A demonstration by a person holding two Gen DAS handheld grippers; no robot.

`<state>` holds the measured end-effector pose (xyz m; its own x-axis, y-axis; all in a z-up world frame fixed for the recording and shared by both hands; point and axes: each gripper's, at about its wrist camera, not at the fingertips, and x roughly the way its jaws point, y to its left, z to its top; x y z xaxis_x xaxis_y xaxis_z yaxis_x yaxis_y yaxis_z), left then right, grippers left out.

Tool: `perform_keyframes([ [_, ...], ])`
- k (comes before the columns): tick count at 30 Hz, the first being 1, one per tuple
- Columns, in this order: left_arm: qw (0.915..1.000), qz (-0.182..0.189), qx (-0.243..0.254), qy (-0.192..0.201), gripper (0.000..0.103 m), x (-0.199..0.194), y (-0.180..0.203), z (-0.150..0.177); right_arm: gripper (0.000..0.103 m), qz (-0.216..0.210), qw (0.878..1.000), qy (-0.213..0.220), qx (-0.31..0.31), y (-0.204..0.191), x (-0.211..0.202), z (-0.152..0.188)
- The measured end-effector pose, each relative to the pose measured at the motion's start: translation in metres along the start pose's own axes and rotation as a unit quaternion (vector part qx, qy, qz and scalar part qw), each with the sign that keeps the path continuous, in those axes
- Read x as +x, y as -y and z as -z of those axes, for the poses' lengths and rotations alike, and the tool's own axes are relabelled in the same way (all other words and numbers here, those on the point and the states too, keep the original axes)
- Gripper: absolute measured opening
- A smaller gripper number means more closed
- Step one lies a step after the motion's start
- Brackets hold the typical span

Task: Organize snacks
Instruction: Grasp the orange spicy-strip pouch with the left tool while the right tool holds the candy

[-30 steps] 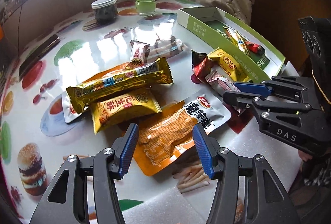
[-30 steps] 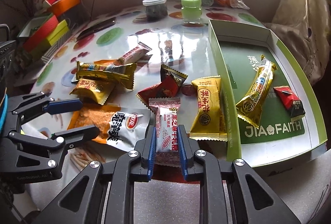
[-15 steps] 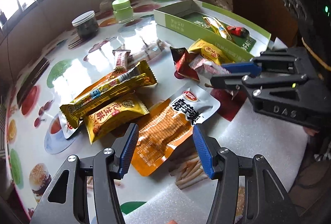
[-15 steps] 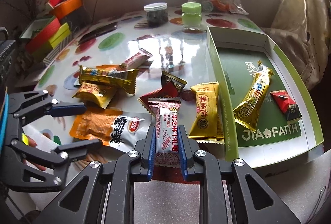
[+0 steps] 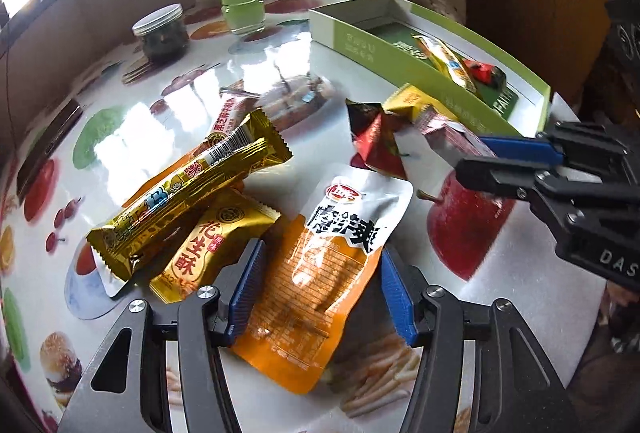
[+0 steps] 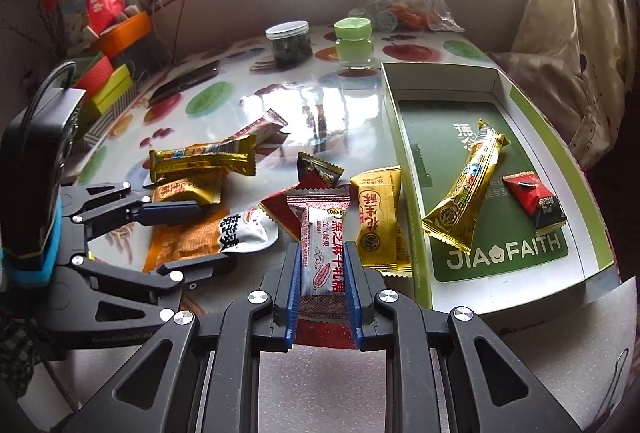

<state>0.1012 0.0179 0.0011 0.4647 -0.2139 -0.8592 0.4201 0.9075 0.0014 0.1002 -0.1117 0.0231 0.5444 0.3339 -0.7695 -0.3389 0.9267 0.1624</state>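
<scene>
**A:** What is the right tool [image 6: 322, 269] doing?

**B:** It is pinching a pink and white candy pack [image 6: 320, 233]. Both blue pads press on its sides. The pack sits near us on the counter [image 6: 352, 113], just left of a yellow pack [image 6: 378, 217].

**A:** And the left tool [image 5: 320, 291]?

**B:** Its jaws are spread wide and have just been opening a bit more. An orange and white pouch [image 5: 320, 265] lies flat between them, but the pads do not press it.

**A:** Where do the snacks go?

**B:** There is a green box [image 6: 404, 161] on the right. A long gold bar [image 6: 466, 193] and a small red candy [image 6: 534, 201] lie inside it.

**A:** What else is out?

**B:** Another long gold pack [image 5: 188, 193] rests on top of a yellow snack [image 5: 208, 241], to the left of the pouch.
</scene>
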Motion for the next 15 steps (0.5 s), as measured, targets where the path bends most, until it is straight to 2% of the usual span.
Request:
perform_keyframes([
  [11, 0.9998, 0.001, -0.018, 0.005, 0.061, 0.0011, -0.0028, -0.0001, 0.019, -0.003, 1.000, 0.001, 0.008, 0.0019, -0.0004, -0.0003],
  [15, 0.9996, 0.009, -0.026, 0.010, 0.053, -0.0017, -0.0056, 0.0013, 0.019, -0.002, 1.000, 0.002, 0.012, 0.0025, -0.0013, 0.0009],
])
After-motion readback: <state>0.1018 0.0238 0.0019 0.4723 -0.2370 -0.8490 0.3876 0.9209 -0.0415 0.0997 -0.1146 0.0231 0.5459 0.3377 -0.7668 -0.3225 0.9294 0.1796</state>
